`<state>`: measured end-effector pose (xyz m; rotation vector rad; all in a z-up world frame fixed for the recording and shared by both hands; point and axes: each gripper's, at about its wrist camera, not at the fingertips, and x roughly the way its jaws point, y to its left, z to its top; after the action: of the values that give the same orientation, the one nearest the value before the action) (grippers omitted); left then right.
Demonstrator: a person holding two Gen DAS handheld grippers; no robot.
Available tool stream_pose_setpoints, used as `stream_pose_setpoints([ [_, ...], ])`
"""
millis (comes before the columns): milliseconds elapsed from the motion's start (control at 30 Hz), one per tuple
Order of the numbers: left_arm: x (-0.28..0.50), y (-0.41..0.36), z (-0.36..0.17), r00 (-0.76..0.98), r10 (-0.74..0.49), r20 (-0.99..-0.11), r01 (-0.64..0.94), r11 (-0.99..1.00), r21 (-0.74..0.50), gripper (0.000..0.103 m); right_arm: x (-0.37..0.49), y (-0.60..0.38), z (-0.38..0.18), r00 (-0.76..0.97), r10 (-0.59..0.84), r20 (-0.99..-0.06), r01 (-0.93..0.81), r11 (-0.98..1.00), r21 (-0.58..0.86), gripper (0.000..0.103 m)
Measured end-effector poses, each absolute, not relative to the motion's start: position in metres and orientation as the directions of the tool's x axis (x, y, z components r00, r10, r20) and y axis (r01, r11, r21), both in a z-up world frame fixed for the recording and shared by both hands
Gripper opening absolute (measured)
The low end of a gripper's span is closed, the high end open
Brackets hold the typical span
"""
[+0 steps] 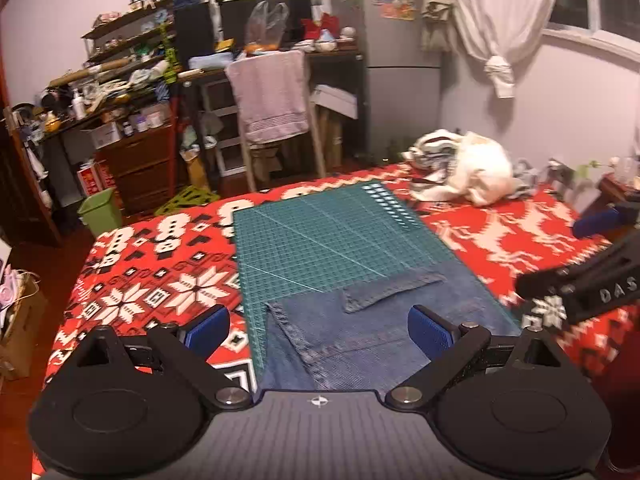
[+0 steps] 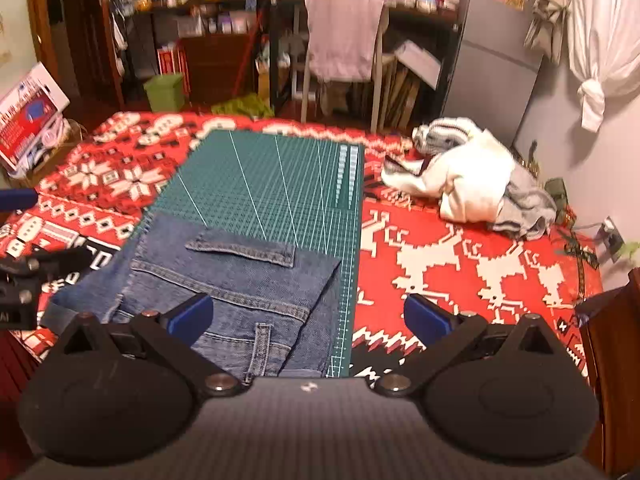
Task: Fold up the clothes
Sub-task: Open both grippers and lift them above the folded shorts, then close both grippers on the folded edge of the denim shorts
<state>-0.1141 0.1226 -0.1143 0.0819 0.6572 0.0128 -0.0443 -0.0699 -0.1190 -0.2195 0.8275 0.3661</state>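
Bed blanket (image 2: 460,248): red, with white reindeer and snowflake patterns; covers the whole work surface.

Cutting mat (image 2: 272,176): green, gridded, laid lengthwise down the middle of the blanket.

Jeans (image 2: 240,280): blue denim, folded into a compact block on the near end of the mat; the left edge overhangs onto the blanket. A narrow hemmed strip lies across the top fold. In the left wrist view the jeans (image 1: 360,320) sit directly ahead, between the fingers.

Pile of clothes (image 2: 472,176): white and grey garments, unfolded, heaped at the far right of the blanket, well apart from the mat.

Chair (image 1: 272,112): beyond the bed's far edge, with a pink towel draped over its back.

Bin (image 1: 100,212): green, on the floor by the far left corner of the bed.

Left gripper (image 1: 318,330): blue-padded fingers spread wide, grasping nothing, raised above the jeans.

Right gripper (image 2: 308,316): fingers likewise spread wide, empty, above the right edge of the jeans and mat.
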Motion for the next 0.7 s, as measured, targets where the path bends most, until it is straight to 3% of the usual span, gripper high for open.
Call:
stream_pose_setpoints([
  [100,-0.094,0.136,-0.119,0.764,0.020,-0.645,-0.022,1.000,0.004,0.096,-0.025,-0.061,-0.129,0.605,0.219,-0.766,-0.404,0.913,-0.059,0.103],
  [333,-0.042,0.152,-0.129,0.730,-0.038,-0.682,0.014,0.999,-0.041,0.092,0.021,-0.047,-0.140,0.605,0.197,-0.771,-0.391,0.917,-0.072,0.102],
  [500,0.004,0.167,-0.116,0.647,-0.070,-0.759,0.016,0.997,-0.079,0.079,0.076,-0.034,-0.136,0.455,0.212,-0.865,-0.383,0.923,0.025,0.100],
  [700,0.035,0.186,-0.084,0.572,-0.081,-0.816,-0.021,0.993,-0.113,0.080,0.119,-0.019,-0.112,0.330,0.217,-0.919,-0.396,0.915,0.074,0.093],
])
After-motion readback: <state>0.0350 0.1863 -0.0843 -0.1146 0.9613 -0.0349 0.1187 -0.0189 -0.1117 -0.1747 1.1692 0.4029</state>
